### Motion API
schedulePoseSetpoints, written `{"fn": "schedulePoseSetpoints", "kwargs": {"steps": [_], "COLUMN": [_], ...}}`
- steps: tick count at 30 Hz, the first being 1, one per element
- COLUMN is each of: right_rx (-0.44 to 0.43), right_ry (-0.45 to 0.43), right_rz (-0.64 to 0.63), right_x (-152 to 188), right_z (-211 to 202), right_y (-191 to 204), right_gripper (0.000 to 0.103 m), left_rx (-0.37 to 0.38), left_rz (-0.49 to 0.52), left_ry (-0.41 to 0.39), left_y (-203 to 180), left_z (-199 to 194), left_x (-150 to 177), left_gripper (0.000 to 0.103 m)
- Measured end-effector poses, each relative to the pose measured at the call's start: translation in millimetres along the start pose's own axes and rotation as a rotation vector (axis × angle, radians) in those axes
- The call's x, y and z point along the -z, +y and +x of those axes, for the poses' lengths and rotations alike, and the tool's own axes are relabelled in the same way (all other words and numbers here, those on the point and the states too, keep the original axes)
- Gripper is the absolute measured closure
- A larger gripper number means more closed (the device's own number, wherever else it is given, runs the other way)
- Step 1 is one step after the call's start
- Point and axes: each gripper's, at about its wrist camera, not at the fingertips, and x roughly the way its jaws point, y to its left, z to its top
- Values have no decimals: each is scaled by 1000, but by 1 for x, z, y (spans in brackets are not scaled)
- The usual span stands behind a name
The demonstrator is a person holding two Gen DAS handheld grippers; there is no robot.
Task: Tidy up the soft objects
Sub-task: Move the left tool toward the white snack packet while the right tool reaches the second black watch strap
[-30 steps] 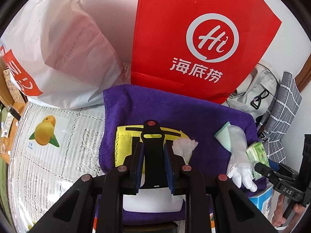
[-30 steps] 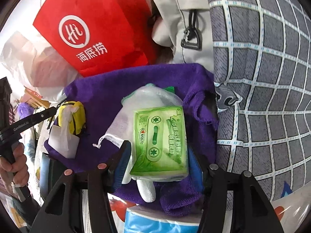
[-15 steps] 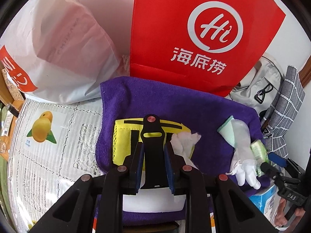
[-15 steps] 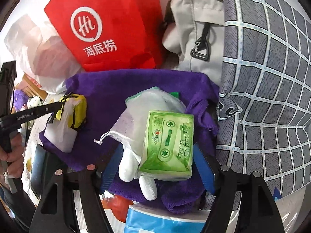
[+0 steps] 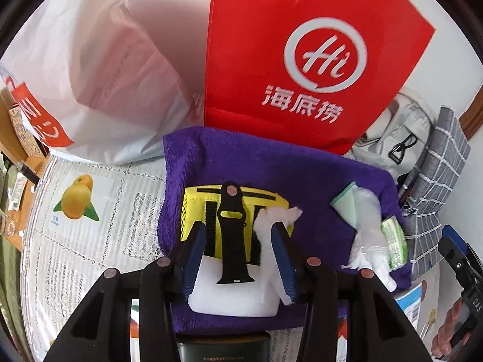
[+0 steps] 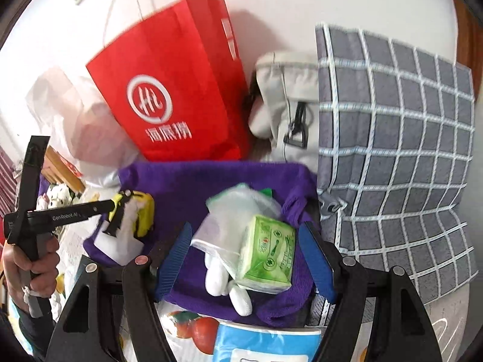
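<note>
Purple towel [image 5: 271, 163] under just-parted left gripper [image 5: 240, 242] around black strap [image 5: 231, 235]; right gripper [image 6: 247, 259] apparently clear of tissue pack [image 6: 267, 256].

A red paper bag [image 5: 305, 60] with a white logo is stood at the back edge of the table [image 5: 99, 235], and a white plastic bag [image 5: 90, 69] is slumped beside it. A grey backpack [image 6: 289, 105] and a grey checked cushion [image 6: 398, 150] are seen at the right edge.

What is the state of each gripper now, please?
Left gripper: open, just been opening; black watch strap lies loose between.
Right gripper: open; green tissue pack between, not pressed.
</note>
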Motion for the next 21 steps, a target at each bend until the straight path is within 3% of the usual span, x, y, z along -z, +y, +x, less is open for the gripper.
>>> {"fn": "schedulePoseSetpoints", "kwargs": {"steps": [9, 17, 21], "right_rx": [15, 21, 18], "right_ry": [-112, -2, 43], "right_rz": [-70, -57, -50], "right_x": [22, 95, 132], "right_z": [-52, -84, -98], "right_y": [39, 41, 43], "right_gripper": [30, 30, 38], "left_rx": [44, 83, 113], "left_rz": [27, 78, 115], "left_ry": [-112, -193, -168], "left_y": [-13, -35, -43], "left_z": [-45, -84, -96], "left_x": [4, 27, 57], "left_gripper": [60, 60, 60]}}
